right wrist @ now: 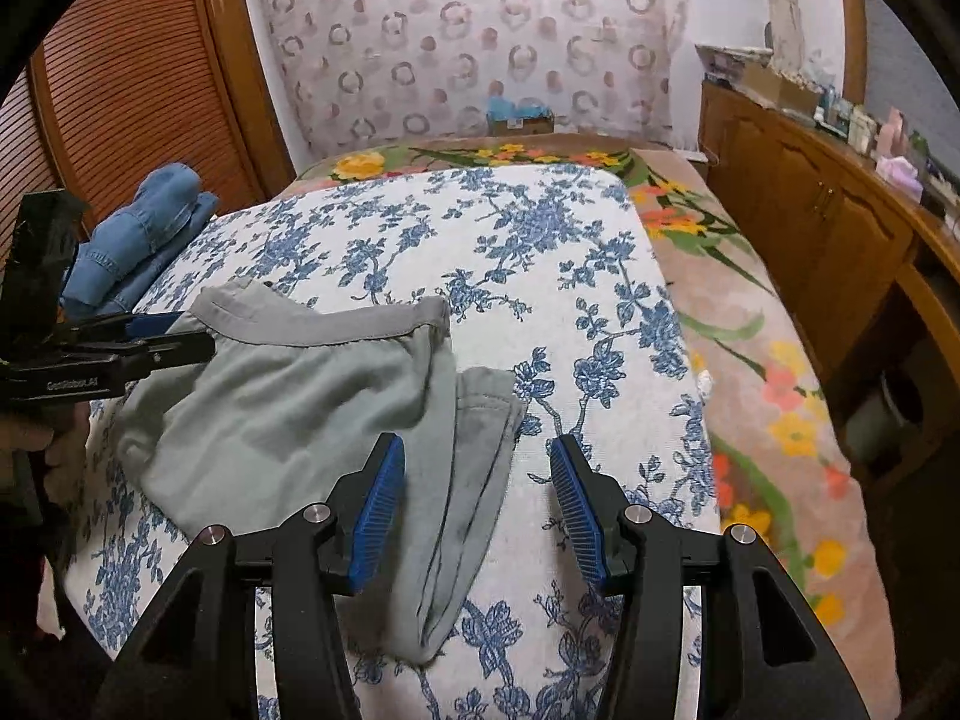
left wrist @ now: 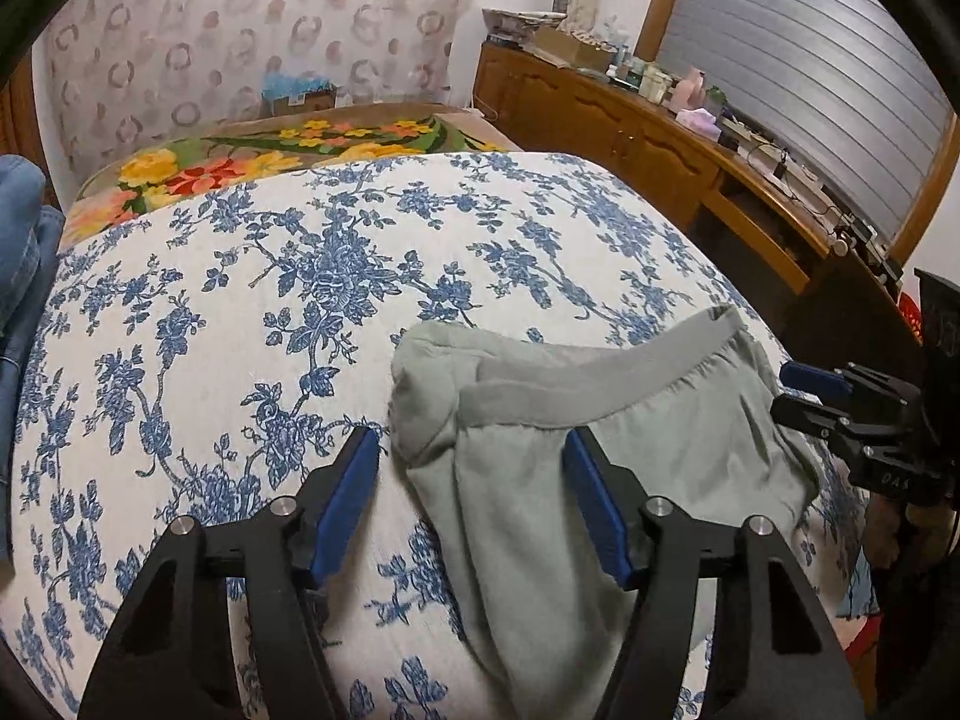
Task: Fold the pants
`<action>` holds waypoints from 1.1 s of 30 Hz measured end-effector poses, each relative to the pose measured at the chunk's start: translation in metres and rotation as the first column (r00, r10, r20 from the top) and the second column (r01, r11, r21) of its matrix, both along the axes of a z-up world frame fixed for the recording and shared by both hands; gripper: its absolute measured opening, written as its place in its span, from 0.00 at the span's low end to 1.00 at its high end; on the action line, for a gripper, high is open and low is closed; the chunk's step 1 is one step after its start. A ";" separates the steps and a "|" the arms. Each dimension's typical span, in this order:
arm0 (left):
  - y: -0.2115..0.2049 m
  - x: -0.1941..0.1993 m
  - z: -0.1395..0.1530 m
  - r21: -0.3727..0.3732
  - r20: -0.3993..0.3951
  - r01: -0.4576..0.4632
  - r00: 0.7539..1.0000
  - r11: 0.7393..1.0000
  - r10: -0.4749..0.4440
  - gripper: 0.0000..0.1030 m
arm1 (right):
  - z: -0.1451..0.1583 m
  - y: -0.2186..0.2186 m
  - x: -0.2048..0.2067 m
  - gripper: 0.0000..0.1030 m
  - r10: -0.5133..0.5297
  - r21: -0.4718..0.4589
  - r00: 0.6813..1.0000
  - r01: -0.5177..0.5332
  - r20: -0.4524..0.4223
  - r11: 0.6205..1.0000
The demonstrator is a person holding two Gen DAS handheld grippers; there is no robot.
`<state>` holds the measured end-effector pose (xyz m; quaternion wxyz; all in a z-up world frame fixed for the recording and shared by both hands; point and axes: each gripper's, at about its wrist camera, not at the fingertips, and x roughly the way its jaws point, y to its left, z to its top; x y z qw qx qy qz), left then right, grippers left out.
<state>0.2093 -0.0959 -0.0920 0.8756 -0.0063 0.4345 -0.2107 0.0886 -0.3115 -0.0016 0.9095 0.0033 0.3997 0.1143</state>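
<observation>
Grey-green pants (left wrist: 630, 438) lie partly folded on the blue-flowered bedcover (left wrist: 240, 300), the grey waistband (left wrist: 600, 375) on the far side. My left gripper (left wrist: 469, 441) hangs open just above the bundle's left end, with cloth below the gap and neither pad pressing it. In the right wrist view the pants (right wrist: 288, 402) spread to the left, and a narrow leg end (right wrist: 474, 480) runs toward the camera. My right gripper (right wrist: 475, 445) is open over that leg end. Each gripper shows in the other's view: the right gripper (left wrist: 786, 387) and the left gripper (right wrist: 192, 330).
Folded blue jeans (right wrist: 150, 222) are stacked at the bed's far left. A blanket with orange and yellow flowers (right wrist: 750, 360) covers the bed's right side and head. A cluttered wooden dresser (left wrist: 660, 138) runs along the right, and a slatted wooden door (right wrist: 120, 90) stands at left.
</observation>
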 end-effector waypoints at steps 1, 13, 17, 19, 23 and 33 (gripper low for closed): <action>0.000 0.002 -0.001 0.000 -0.003 -0.001 1.000 1.000 0.001 0.62 | -0.001 0.001 0.001 0.51 0.013 0.005 1.000 -0.013 0.000 1.000; -0.003 0.008 -0.005 -0.016 0.001 0.019 1.000 1.000 -0.019 0.47 | -0.009 0.009 0.013 0.37 0.020 -0.001 1.000 -0.020 -0.011 1.000; -0.007 0.007 -0.005 -0.037 0.000 0.043 0.999 0.998 -0.043 0.31 | -0.009 0.011 0.012 0.25 0.031 0.005 0.999 -0.031 -0.009 1.000; -0.008 0.004 -0.002 -0.038 0.012 0.045 0.999 0.998 -0.045 0.23 | -0.009 0.011 0.012 0.17 0.044 0.027 0.999 -0.043 -0.011 0.999; -0.003 -0.005 0.009 -0.066 0.042 0.044 0.998 0.997 -0.042 0.19 | -0.010 0.011 0.011 0.10 0.060 0.070 0.998 -0.060 -0.008 0.996; 0.022 -0.050 0.046 -0.107 0.146 0.025 0.989 0.994 -0.009 0.19 | 0.017 0.026 -0.013 0.09 0.109 0.118 0.991 -0.117 0.075 0.986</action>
